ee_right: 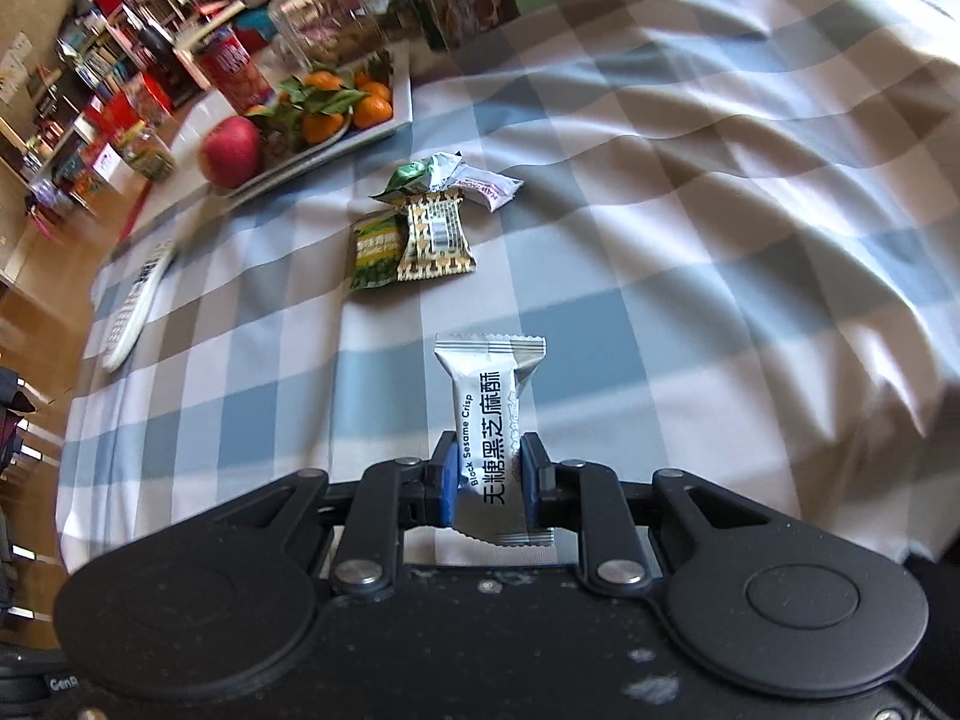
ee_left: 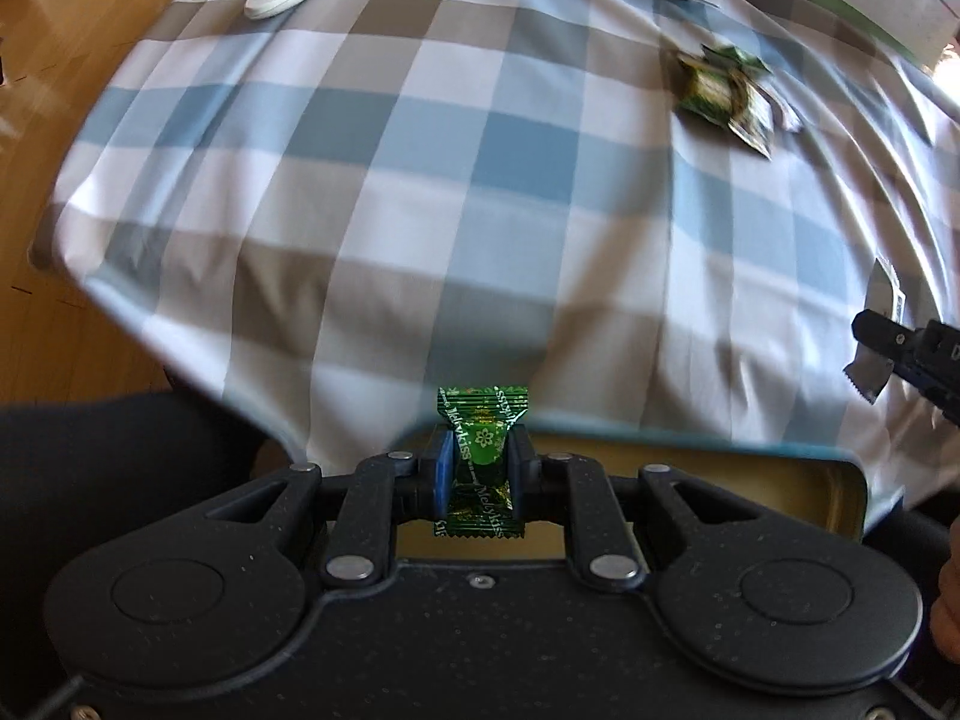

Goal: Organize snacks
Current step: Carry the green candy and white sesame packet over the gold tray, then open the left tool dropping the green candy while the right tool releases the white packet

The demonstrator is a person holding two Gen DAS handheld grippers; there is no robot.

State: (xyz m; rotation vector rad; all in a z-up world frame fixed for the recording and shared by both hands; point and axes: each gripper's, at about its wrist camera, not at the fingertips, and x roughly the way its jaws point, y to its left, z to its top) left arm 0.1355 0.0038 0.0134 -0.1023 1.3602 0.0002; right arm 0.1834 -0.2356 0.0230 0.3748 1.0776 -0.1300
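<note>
My left gripper (ee_left: pixel 480 453) is shut on a green wrapped candy (ee_left: pixel 482 438), held upright over the near table edge. Just below it lies an open tin (ee_left: pixel 630 480) with a gold inside and a teal rim. My right gripper (ee_right: pixel 487 462) is shut on a silver black sesame crisp packet (ee_right: pixel 489 408) above the checked tablecloth (ee_right: pixel 660 240). That right gripper (ee_left: pixel 888 342) also shows at the right edge of the left wrist view, with the silver packet (ee_left: pixel 877 324) in it. A small pile of snack packets (ee_right: pixel 420 222) lies further back on the cloth, seen too in the left wrist view as the snack pile (ee_left: pixel 729 93).
A white tray (ee_right: pixel 396 114) with oranges and an apple (ee_right: pixel 231 150) stands at the back left. A white remote (ee_right: pixel 135 306) lies near the left table edge. Jars, a red can (ee_right: pixel 237 69) and boxes crowd the far end. Wooden floor (ee_left: pixel 60 90) shows past the left edge.
</note>
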